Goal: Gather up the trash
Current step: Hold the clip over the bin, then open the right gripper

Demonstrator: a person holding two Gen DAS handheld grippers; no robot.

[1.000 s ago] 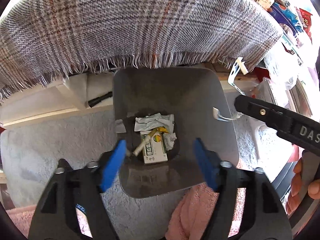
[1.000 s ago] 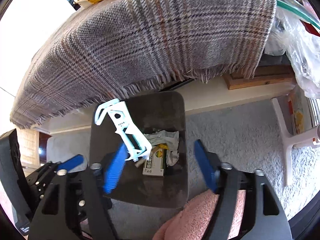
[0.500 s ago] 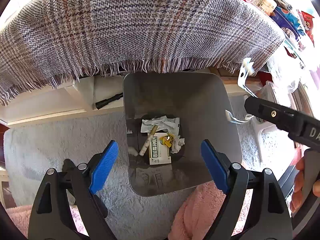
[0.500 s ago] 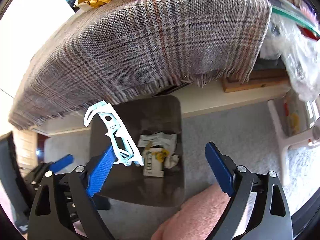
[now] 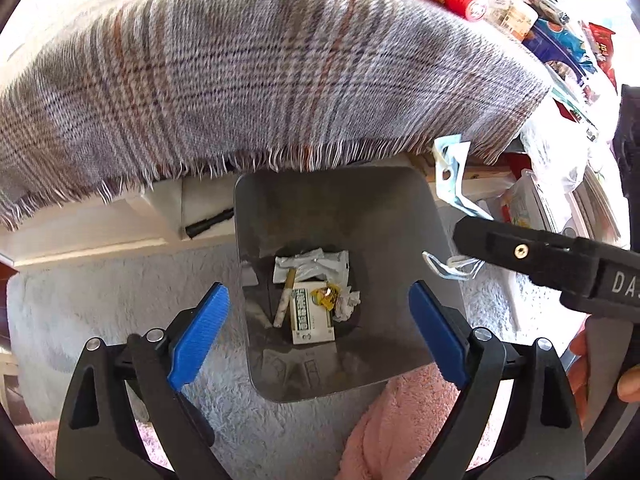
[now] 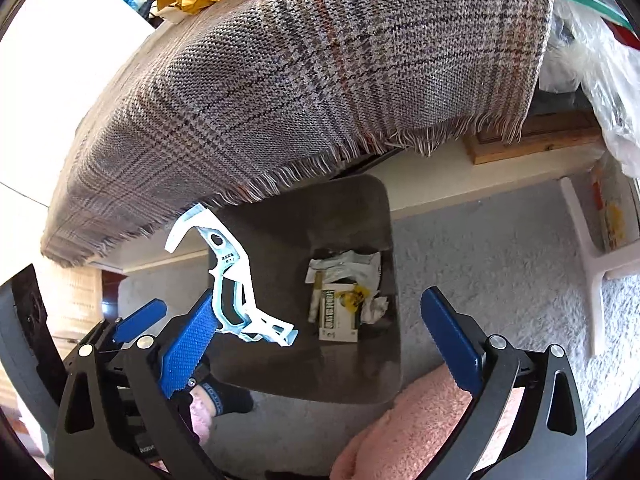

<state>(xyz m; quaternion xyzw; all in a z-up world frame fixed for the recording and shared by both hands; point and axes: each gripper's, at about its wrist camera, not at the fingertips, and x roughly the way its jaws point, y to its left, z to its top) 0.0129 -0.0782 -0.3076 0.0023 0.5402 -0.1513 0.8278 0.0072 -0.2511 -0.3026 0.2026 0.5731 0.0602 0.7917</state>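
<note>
Trash snags on the right gripper (image 6: 320,320) above the open bin (image 6: 384,216).

Both tools hang with fingers spread wide, the left gripper (image 5: 316,320) holding nothing, yet a pale plastic packaging piece (image 6: 232,276) clings to the right gripper's left finger (image 6: 188,344) over the bin's near rim. If it drops off now it may, by this judgement, miss the bin and land on the grey rug (image 6: 500,264); a carton (image 6: 338,316) and wrappers already lie inside.

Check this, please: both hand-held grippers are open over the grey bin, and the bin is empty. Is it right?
Not quite. The left wrist view shows the bin holds trash, including a small box and crumpled paper; the rest is right.
</note>
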